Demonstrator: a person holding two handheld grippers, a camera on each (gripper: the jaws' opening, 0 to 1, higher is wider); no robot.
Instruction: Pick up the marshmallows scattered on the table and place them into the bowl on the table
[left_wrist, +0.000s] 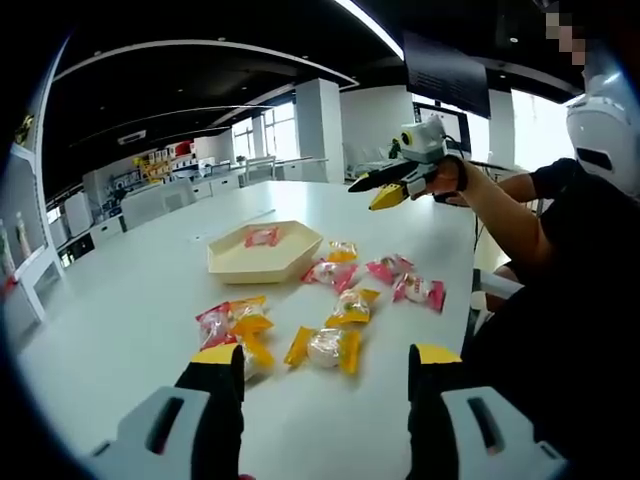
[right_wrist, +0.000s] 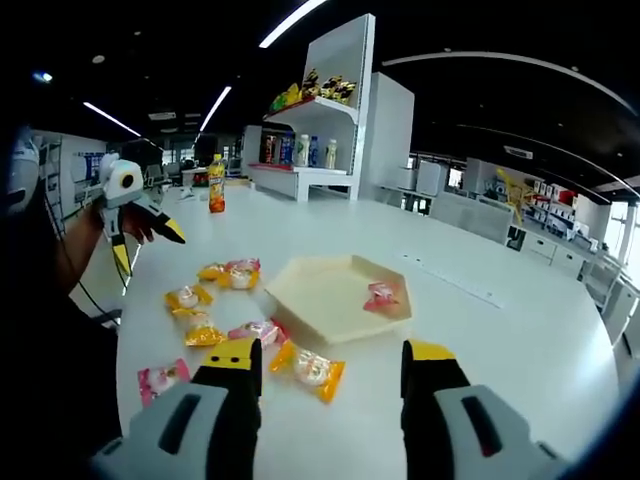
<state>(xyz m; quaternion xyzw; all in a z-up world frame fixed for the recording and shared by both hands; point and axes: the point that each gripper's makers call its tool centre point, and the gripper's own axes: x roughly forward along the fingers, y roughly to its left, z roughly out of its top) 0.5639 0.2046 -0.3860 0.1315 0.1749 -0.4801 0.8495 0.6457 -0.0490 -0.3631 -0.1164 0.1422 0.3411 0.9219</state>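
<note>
White worktop (left_wrist: 130, 330) ran out ahead of me, with the wrapped marshmallows scattered across it near the cream hexagonal bowl (left_wrist: 262, 262). One pink-wrapped sweet (left_wrist: 262, 237) lay inside the bowl; the rest were loose on the worktop just beside it, in pink and in yellow wrappers, none stacked that I could tell.

In the left gripper view, my left tongs (left_wrist: 325, 362) stood spread and empty, hovering above the worktop, with a yellow-wrapped marshmallow (left_wrist: 326, 347) lying between the tips as the picture had it. The right tongs (left_wrist: 388, 190) showed there too, raised well above the worktop in the person's hand (left_wrist: 447, 178); their tips looked slightly parted with nothing between them. In the right gripper view the right tongs (right_wrist: 330, 362) were likewise spread and empty, with an orange-and-yellow sweet (right_wrist: 310, 369) between the tips and the bowl just beyond. A bottle (right_wrist: 216, 185) stood far back on the worktop, well apart from everything.

I judged these pieces to be very light and soft, with crinkly, slick film wrappers that could skid on the smooth surface when nudged. The plump middle seemed the place to take hold, squeezing gently across the short side; the twisted wrapper ends looked too thin and slippery to trust. A hard pinch would only squash the sweet, and a glancing touch might flick it away.
</note>
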